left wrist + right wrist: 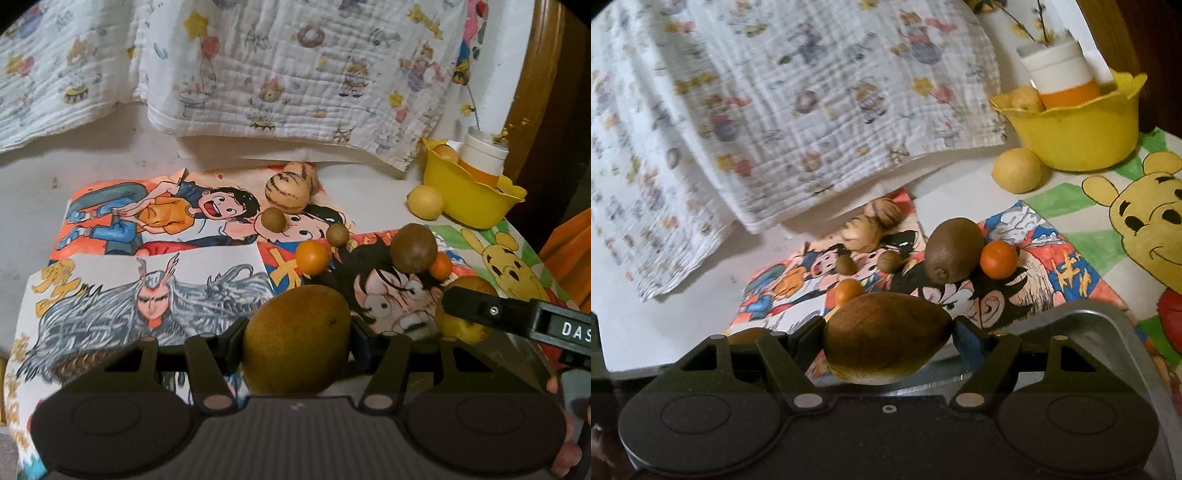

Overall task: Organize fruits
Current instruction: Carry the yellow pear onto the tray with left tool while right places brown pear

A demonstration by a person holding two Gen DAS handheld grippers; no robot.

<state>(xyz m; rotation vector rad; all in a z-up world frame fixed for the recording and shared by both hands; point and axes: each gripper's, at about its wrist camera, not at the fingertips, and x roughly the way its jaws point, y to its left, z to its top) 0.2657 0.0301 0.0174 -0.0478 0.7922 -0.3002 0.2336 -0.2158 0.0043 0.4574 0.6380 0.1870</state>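
1. My left gripper (297, 338) is pinching a greenish-brown speckled pear (297, 338), low in the middle of the left wrist view, both fingers pressed to its sides
2. My right gripper (888, 341) is clamped on a brown, egg-shaped fruit with a pale underside (888, 341), low centre of the right wrist view, above the rim of a grey metal tray (1115, 325) at the lower right
3. In the left view, the right gripper's black finger (480, 310) crosses that fruit at the right edge
4. Loose fruit lies on the coloured cartoon drawings (155, 280) mid-frame: a fuzzy brown kiwi (953, 254) touching a small orange citrus (999, 260), a second small orange citrus (312, 256), two small brown round fruits (273, 219) (337, 234), and two pale striped melon-like fruits (286, 192) side by side behind them
5. At the upper right, a frilled yellow plastic bowl (1078, 136) holds a white-and-orange cylinder container (1060, 77) and a yellowish fruit (1025, 98); a round yellow fruit (1017, 170) sits just beside the bowl on the table
6. A white printed muslin cloth (258, 74) hangs across the top of both views
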